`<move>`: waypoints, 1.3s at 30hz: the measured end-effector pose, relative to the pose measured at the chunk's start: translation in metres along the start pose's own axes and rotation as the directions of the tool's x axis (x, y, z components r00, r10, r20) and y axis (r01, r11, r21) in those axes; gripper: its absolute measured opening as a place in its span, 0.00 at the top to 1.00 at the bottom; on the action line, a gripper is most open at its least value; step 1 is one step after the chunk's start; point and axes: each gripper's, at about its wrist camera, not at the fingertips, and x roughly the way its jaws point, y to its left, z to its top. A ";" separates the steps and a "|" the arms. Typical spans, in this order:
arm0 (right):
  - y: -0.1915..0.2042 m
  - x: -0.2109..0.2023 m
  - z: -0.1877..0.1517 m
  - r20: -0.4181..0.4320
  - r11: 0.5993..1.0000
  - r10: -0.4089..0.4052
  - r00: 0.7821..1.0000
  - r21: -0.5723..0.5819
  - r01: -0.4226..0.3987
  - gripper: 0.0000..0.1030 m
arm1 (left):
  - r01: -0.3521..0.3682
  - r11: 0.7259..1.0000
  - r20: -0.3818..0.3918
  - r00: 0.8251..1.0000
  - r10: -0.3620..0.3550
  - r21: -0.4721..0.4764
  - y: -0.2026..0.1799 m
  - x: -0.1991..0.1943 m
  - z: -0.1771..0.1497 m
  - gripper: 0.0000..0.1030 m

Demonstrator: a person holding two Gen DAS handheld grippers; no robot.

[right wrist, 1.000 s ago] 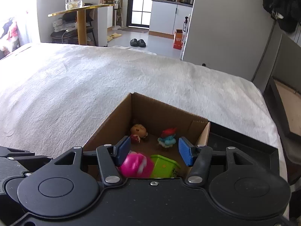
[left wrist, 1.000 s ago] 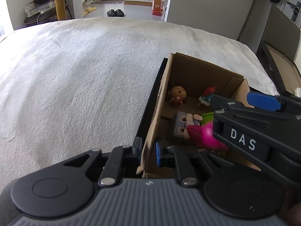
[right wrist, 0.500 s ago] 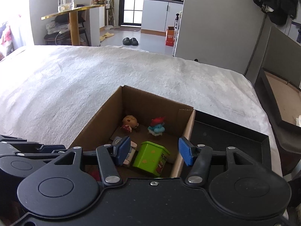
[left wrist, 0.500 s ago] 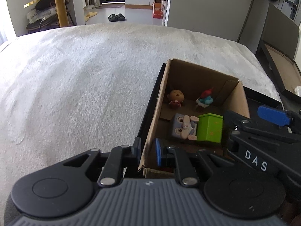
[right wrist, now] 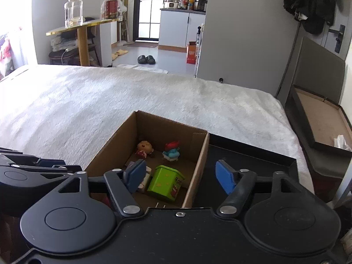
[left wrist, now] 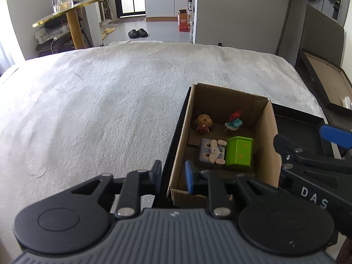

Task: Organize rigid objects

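A cardboard box (left wrist: pixel 267 132) (right wrist: pixel 198 167) stands on the white bed cover. Inside lie a green box (left wrist: pixel 239 154) (right wrist: pixel 166 182), a grey cube toy (left wrist: pixel 211 151), a brown-headed figure (left wrist: pixel 204 122) (right wrist: pixel 144 148) and a blue figure with a red hat (left wrist: pixel 234 123) (right wrist: pixel 172 151). My left gripper (left wrist: pixel 173 176) straddles the box's near left wall, jaws close around it. My right gripper (right wrist: pixel 180 177) is open and empty above the box's right wall; it also shows in the left wrist view (left wrist: pixel 308 154).
A black tray (right wrist: pixel 250 156) adjoins the box on the right. A black-edged open case (right wrist: pixel 319 121) leans off the bed's right side. A gold-topped table (right wrist: pixel 81 25) with a glass jar stands beyond the bed's far left.
One second ago my right gripper held a pink toy over the box. It has let go, opened and drawn back upward. The pink toy is out of sight now.
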 end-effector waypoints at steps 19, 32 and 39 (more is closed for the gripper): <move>-0.025 -0.044 -0.002 -0.008 0.985 -0.042 0.999 0.165 0.043 0.00 | -0.010 0.999 0.017 1.000 0.009 0.036 0.010 -0.051 0.006 0.23; -0.039 -0.082 0.000 0.028 0.965 -0.055 0.998 0.260 0.046 0.00 | 0.007 0.998 0.067 0.998 -0.012 0.069 0.011 -0.098 0.007 0.13; -0.044 -0.098 -0.003 0.011 0.952 -0.081 0.997 0.296 0.074 0.00 | 0.001 0.996 0.089 0.996 -0.008 0.086 0.012 -0.118 0.000 0.08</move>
